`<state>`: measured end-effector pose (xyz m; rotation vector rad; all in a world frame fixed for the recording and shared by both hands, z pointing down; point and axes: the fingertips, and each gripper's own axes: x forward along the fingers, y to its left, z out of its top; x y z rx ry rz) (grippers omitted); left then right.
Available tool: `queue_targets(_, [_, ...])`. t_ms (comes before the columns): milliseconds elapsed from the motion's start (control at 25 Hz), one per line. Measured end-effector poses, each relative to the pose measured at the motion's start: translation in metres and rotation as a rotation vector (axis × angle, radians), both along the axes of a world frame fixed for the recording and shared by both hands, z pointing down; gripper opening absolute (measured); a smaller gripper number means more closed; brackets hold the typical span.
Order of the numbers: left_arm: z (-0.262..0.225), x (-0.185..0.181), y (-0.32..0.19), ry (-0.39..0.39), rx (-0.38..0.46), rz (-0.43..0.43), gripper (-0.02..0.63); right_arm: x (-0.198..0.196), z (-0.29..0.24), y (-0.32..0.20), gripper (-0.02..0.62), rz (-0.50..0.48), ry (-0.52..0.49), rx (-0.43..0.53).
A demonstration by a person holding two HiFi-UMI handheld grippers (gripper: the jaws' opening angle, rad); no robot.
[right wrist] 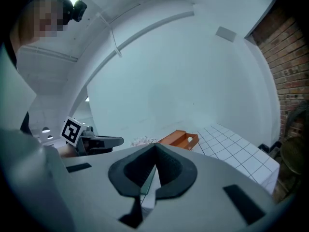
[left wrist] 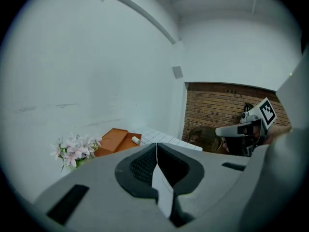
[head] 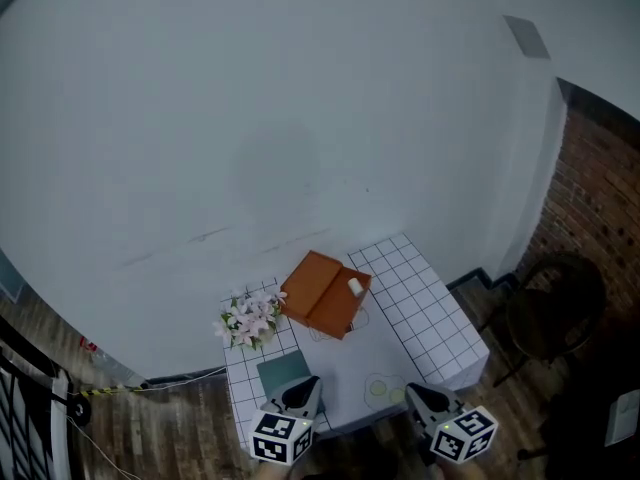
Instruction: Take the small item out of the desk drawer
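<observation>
An orange desk drawer box [head: 322,295] stands open on the small white table [head: 430,313], near the wall. A small white cylindrical item [head: 355,287] lies at its right end; the item [left wrist: 135,140] also shows in the left gripper view and in the right gripper view [right wrist: 190,140]. My left gripper [head: 304,386] and right gripper [head: 418,395] hover side by side over the table's near edge, well short of the box. Both are shut with nothing between the jaws, as my left gripper [left wrist: 157,146] and my right gripper [right wrist: 155,149] show in their own views.
A bunch of pale pink flowers [head: 248,320] stands left of the box. A dark green square pad [head: 283,371] lies in front of my left gripper. A dark chair [head: 545,313] and a brick wall [head: 590,208] are to the right; a white wall rises behind.
</observation>
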<state>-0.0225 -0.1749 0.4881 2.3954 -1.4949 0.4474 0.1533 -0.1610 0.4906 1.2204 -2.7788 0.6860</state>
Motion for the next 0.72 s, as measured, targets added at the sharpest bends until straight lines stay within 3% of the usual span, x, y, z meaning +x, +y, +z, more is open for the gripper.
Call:
queue_targets(240, [0.005,-0.014,-0.046,0.009,0.005,-0.022,0.012,-0.011,0.000,-0.049,-0.005,-0.013,0.015,0.009])
queue_targets(720, [0.009,-0.082,-0.139,0.059,-0.008,-0.002,0.012,-0.087,0.014,-0.149,-0.005,-0.013,0.105,-0.036])
